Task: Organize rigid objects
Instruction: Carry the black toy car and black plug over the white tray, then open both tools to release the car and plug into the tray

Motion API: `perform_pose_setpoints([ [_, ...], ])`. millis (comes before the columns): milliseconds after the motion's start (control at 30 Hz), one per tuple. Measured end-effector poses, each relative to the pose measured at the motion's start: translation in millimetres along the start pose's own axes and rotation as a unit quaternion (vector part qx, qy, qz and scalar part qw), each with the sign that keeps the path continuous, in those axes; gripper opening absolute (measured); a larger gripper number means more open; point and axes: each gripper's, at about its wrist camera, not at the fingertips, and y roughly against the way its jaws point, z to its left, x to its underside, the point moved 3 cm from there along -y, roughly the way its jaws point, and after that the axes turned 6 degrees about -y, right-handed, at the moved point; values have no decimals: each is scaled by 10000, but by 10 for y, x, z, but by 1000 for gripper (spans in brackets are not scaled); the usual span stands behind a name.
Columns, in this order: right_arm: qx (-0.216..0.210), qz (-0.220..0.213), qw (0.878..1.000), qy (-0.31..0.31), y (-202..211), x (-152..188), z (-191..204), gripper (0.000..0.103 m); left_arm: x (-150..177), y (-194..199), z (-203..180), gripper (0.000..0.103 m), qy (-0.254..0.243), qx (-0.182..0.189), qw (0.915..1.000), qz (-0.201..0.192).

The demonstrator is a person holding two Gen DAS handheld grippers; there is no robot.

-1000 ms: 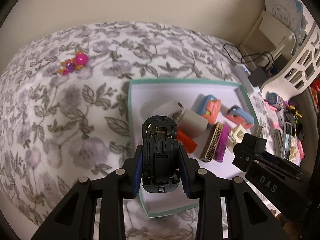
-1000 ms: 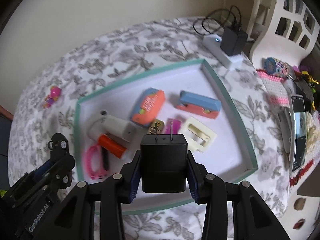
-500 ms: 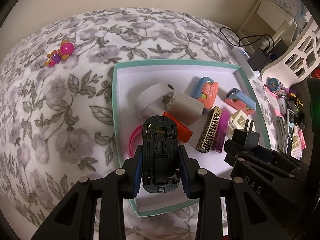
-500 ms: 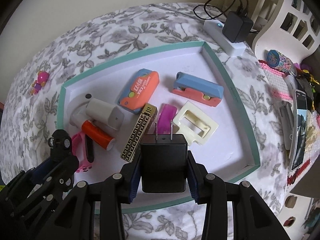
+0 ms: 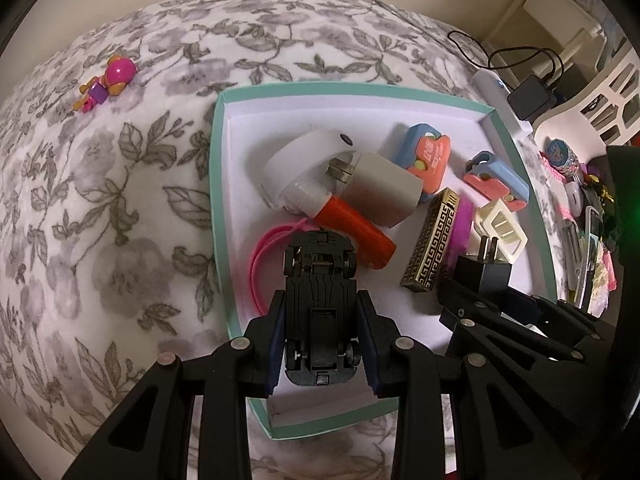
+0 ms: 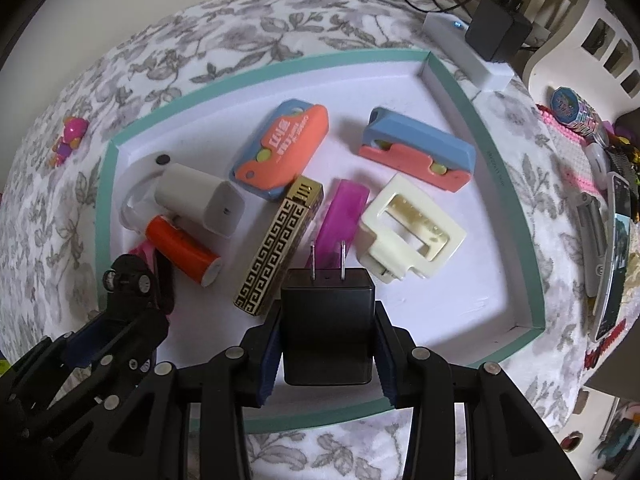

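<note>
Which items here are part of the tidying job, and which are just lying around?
Job:
- toy car in left gripper
- black plug adapter in right gripper
- teal-rimmed tray
- pink figure on the bedspread

Lying about:
- power strip
- phone

pink band: I see only its loops left of the toy car; the rest lies under the car and the orange tube.
purple piece: near end covered by the black plug.
white ring: partly under the white charger.
tray: near rim behind both grippers' arms.
clutter right of tray: bent by the lens edge; I can't name the items.
print on orange case: too small to read.
</note>
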Motion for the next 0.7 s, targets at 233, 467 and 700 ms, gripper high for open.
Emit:
perform_pose_setpoints([
  [233,6,19,10000,16,-50,-2,0,44,-7,-106,-15,34,32,-6,10000,91],
  [467,-30,31,10000,43,-58,1,-5,44,-16,-112,-17,34,41,-33,9999,100],
  [700,-22,-146,9999,76,106,-30,24,44,-39,5,-3,37,25,-29,10000,-30],
])
